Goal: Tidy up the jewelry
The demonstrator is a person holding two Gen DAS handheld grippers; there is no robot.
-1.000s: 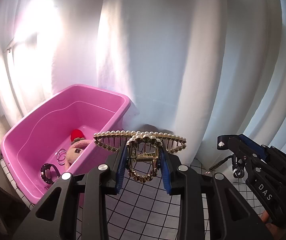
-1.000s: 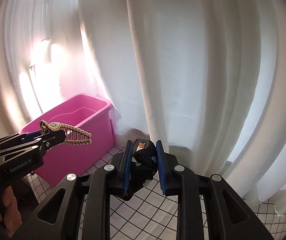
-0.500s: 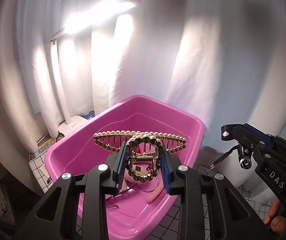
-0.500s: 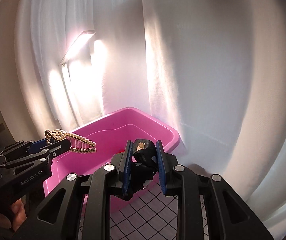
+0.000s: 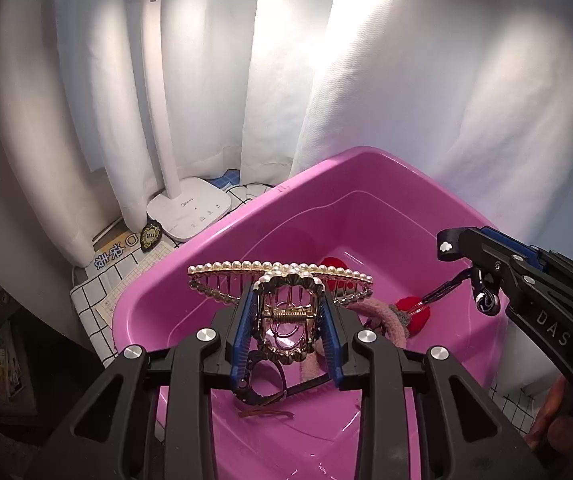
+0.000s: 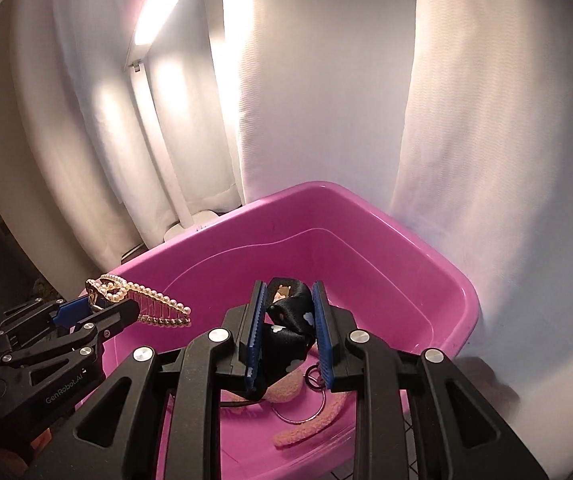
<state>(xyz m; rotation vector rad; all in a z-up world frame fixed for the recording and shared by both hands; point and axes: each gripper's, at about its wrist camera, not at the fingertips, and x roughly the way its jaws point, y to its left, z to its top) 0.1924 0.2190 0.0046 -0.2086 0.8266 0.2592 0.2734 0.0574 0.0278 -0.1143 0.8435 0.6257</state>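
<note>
Left tongs (image 5: 288,326) closed on a gold pearl hair claw (image 5: 282,280), blue pads (image 5: 242,328) pressing its two sides at the hinge end. Spring coil sits between the pads, the clip's pearl-lined teeth stand just past the fingertips. Claw's long axis runs crosswise to the tongs, side to side in the left wrist view, both ends sticking out well beyond the pads. From the right wrist view the same claw (image 6: 142,300) shows at the tip of the left tongs (image 6: 98,312), its long axis angled down toward the right tongs.

Right tongs (image 6: 286,330) clamped on a black ribbon bow (image 6: 286,320) with small pale prints; bow bunched between the pads, hanging a bit below them. Its long axis is hard to tell, too crumpled. In the left wrist view the right tongs (image 5: 482,276) come in from the right, something thin and dark poking from the tip.

Both tongs are over a pink tub (image 5: 366,168), pointing down into it. Tub rim (image 6: 326,188) lies ahead of both tips. Inside, below the tongs: a red plush piece (image 5: 414,308), a pinkish fuzzy band (image 6: 306,428), a metal ring (image 6: 298,404).

Beyond the tub, ahead-left of the left tongs: white desk lamp base (image 5: 188,210) on a checked cloth (image 5: 90,292), white curtain (image 5: 426,80) behind. Part of a person's hand (image 5: 550,428) is at the far right edge.
</note>
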